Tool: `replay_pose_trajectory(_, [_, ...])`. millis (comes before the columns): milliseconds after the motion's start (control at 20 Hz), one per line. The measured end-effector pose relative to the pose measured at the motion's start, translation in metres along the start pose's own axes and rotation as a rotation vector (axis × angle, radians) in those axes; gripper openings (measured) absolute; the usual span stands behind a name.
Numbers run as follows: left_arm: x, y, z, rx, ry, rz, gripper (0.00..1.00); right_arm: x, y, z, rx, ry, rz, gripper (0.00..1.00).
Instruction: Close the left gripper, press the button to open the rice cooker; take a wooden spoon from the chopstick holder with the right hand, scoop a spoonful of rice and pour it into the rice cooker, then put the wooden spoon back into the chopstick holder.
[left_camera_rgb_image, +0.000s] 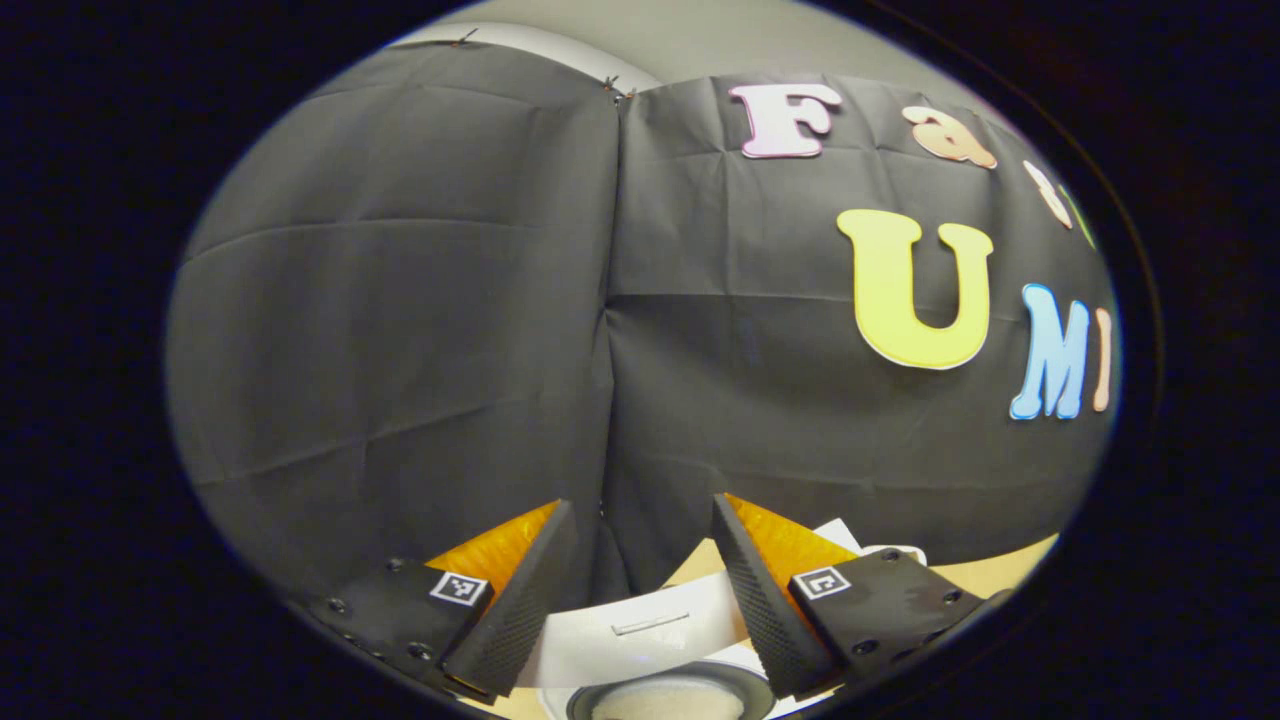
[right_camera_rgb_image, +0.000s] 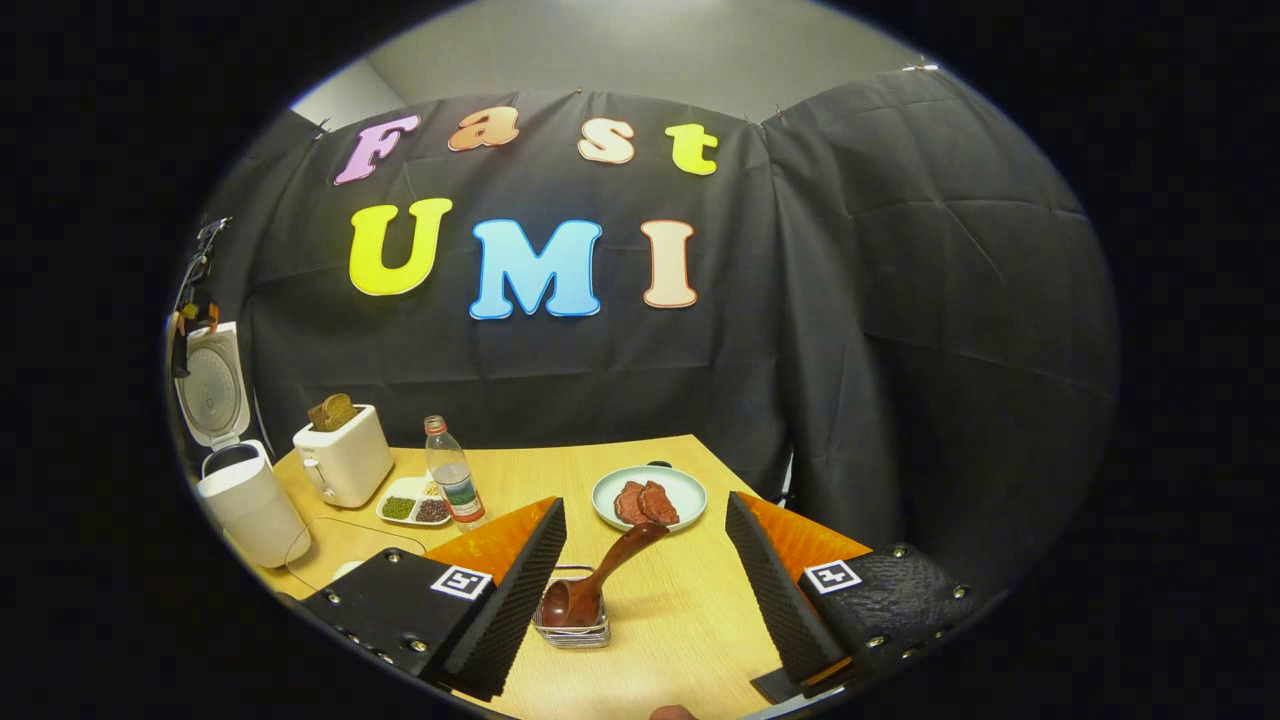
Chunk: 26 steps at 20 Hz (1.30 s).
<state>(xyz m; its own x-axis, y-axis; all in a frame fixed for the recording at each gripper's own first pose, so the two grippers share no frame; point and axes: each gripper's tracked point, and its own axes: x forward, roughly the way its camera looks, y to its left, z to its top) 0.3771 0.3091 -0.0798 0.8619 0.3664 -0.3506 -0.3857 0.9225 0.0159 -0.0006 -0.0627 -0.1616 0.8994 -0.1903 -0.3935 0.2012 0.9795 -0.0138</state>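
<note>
Spoon (right_camera_rgb_image: 598, 578) sits in holder (right_camera_rgb_image: 572, 622); cooker (right_camera_rgb_image: 240, 490) open (both tongs (right_camera_rgb_image: 640, 590) spread, empty).

Dim booth, soft overhead light, sharp centre, heavy fisheye warp at edges, faint table (right_camera_rgb_image: 690, 610) shadows.

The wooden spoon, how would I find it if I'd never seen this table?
Start at the wooden table and look near its front edge, between the right gripper's open fingers. A small wire holder stands there, and the wooden spoon sits in it, bowl down, handle leaning toward the plate of meat. It's the only dark reddish-brown, glossy utensil.
</note>
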Motion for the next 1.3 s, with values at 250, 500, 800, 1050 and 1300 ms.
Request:
replay_pose_trajectory(250, [-0.032, -0.016, -0.018, -0.002, 0.006, -0.004, 0.95, 0.000, -0.011, 0.012, 0.014, -0.026, 0.040, 0.98])
replay_pose_trajectory(500, [-0.058, -0.031, -0.040, -0.009, 0.024, -0.011, 0.95, 0.001, -0.028, 0.010, 0.011, -0.019, 0.062, 0.98])
replay_pose_trajectory(800, [-0.082, -0.037, -0.075, -0.035, 0.062, -0.007, 0.96, 0.004, -0.038, 0.007, -0.019, -0.016, 0.094, 0.98])
replay_pose_trajectory(1050, [-0.097, -0.047, -0.110, -0.008, 0.090, -0.017, 0.96, 0.007, -0.042, 0.006, -0.032, -0.009, 0.123, 0.98])
replay_pose_trajectory(1300, [-0.109, -0.057, -0.145, -0.015, 0.134, -0.025, 0.98, 0.011, -0.046, 0.000, -0.047, 0.002, 0.145, 0.98])
